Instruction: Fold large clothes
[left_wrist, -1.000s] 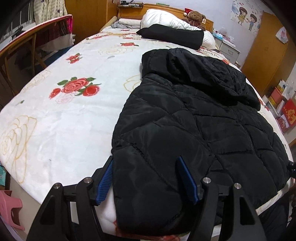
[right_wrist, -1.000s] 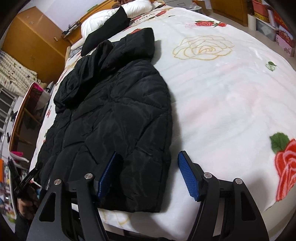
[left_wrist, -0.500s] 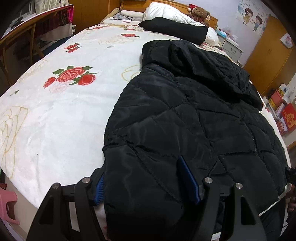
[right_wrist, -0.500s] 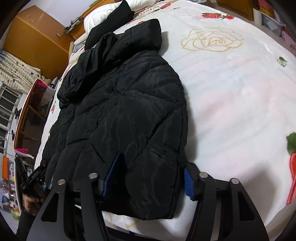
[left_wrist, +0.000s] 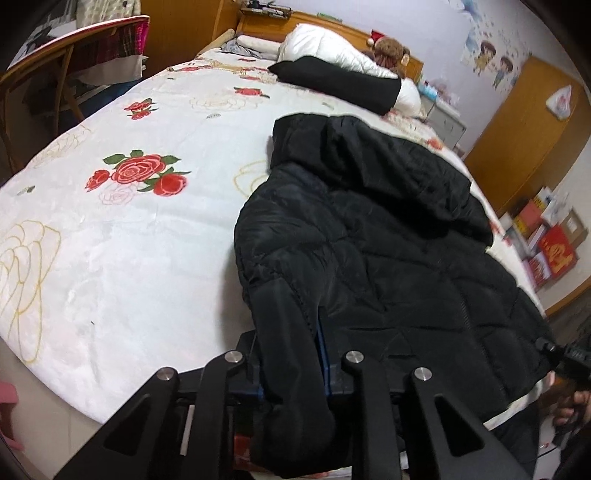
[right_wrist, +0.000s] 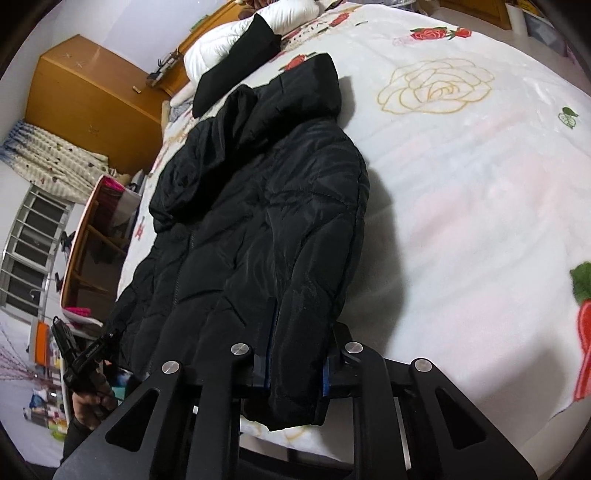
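A black quilted hooded jacket (left_wrist: 376, 236) lies on the bed, hood toward the headboard; it also shows in the right wrist view (right_wrist: 266, 206). My left gripper (left_wrist: 290, 354) is shut on the jacket's bottom hem at its left corner, and the fabric bunches between the blue pads. My right gripper (right_wrist: 297, 354) is shut on the hem at the jacket's right corner. Both pinched corners are lifted slightly off the bed. The other hand-held gripper shows at the edge of each view.
The bed has a white blanket with roses (left_wrist: 122, 206). A black pillow (left_wrist: 332, 79) and a white quilt (left_wrist: 332, 51) lie near the headboard with a teddy bear (left_wrist: 391, 51). A wooden chair (left_wrist: 55, 74) stands left and a wardrobe (left_wrist: 517, 122) right.
Both grippers moved forward onto the jacket's hem and closed on it. The open jaws of a second ago now pinch the fabric, and the hem corners have risen.
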